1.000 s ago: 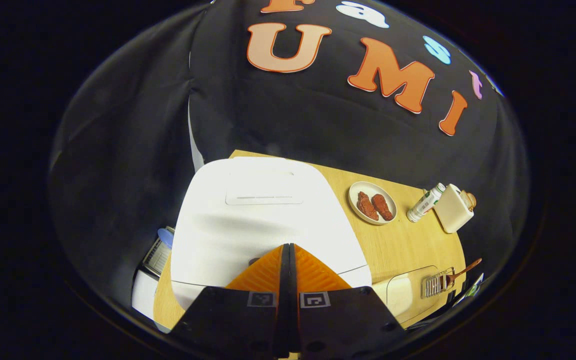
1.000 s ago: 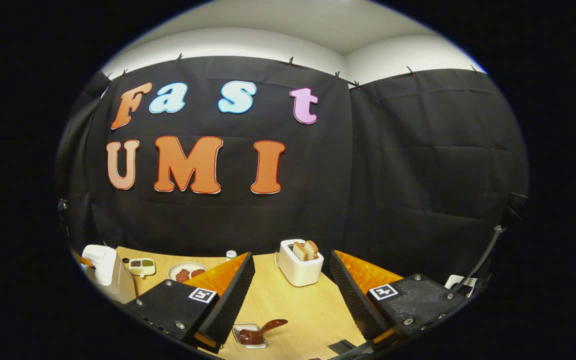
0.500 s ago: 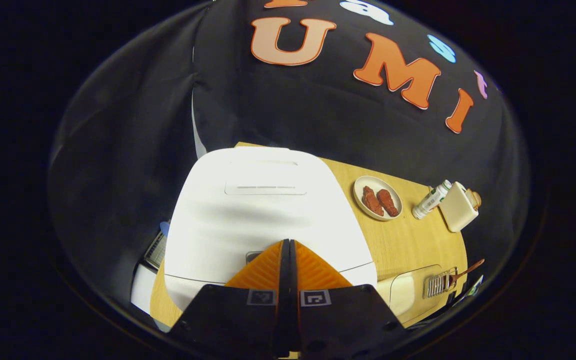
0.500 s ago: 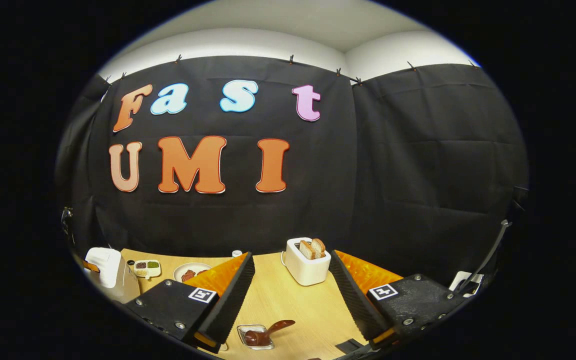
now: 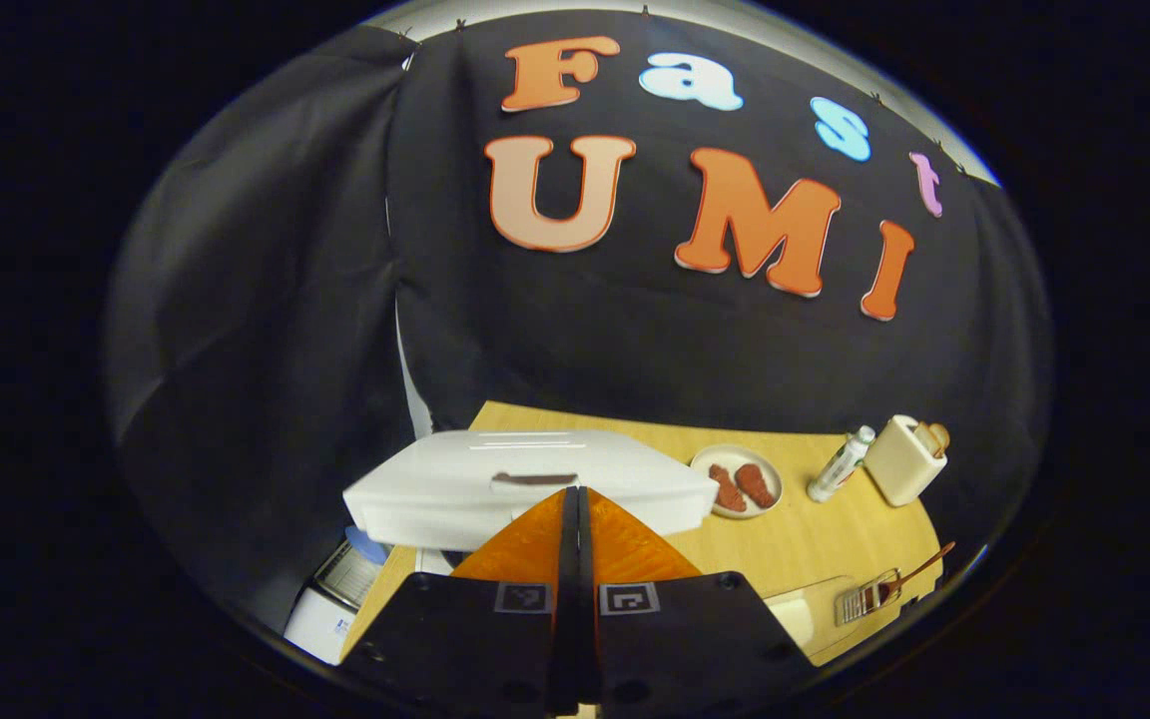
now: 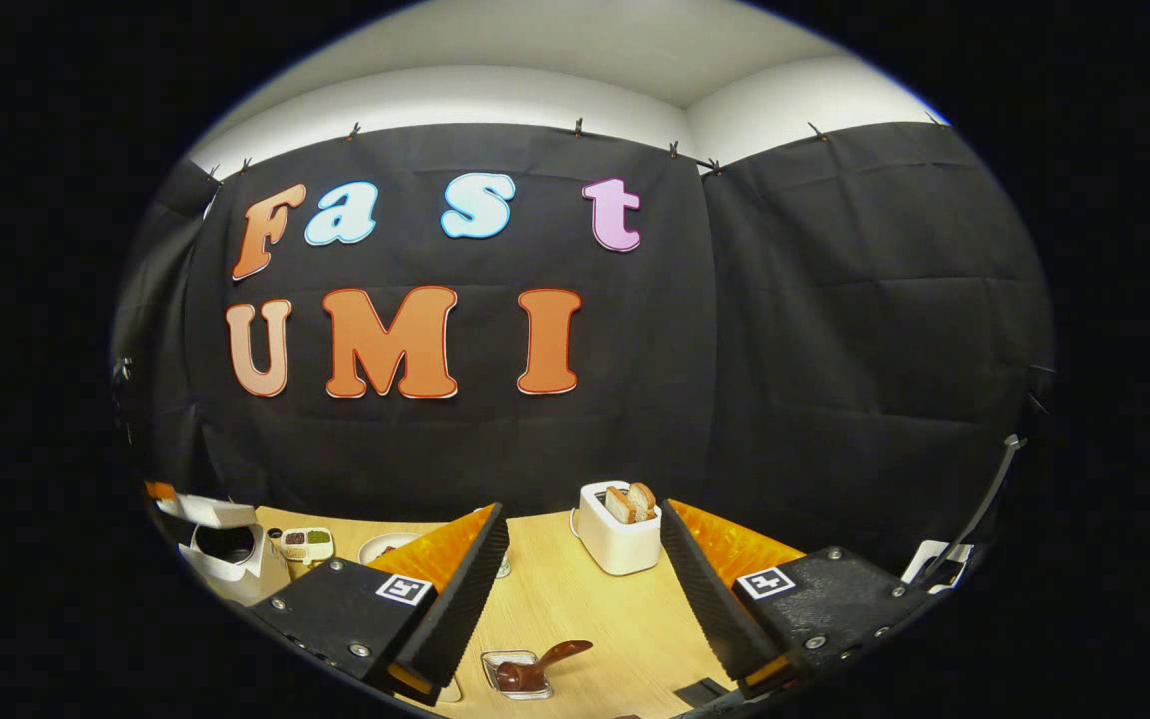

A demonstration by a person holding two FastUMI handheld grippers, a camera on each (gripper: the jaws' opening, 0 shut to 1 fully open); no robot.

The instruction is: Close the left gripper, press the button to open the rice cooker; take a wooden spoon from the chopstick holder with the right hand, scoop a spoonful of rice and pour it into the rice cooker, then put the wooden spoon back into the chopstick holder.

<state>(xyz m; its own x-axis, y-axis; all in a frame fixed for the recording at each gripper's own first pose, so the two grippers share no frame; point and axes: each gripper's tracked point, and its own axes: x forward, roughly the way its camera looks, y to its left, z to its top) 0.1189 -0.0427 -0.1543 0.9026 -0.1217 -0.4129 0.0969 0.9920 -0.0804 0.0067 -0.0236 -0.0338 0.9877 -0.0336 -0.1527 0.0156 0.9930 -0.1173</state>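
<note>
The left claw was pressed fully together, empty, just before the rice cooker, whose lid stood raised at the tabletop's left end. The right claw gaped wide, empty, above the wooden spoon in its holder near the front edge.

Left gripper, right gripper: black housings, visible screws, square black-and-white markers, ribbed wedge-shaped jaws.

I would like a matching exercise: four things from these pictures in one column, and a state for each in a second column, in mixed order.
Things:
1. rice cooker
2. toaster
3. left gripper
4. right gripper

States:
A. jaws wide apart
B. lid raised
C. jaws together
D. holds bread slices

Pairs: 1-B, 2-D, 3-C, 4-A
</note>
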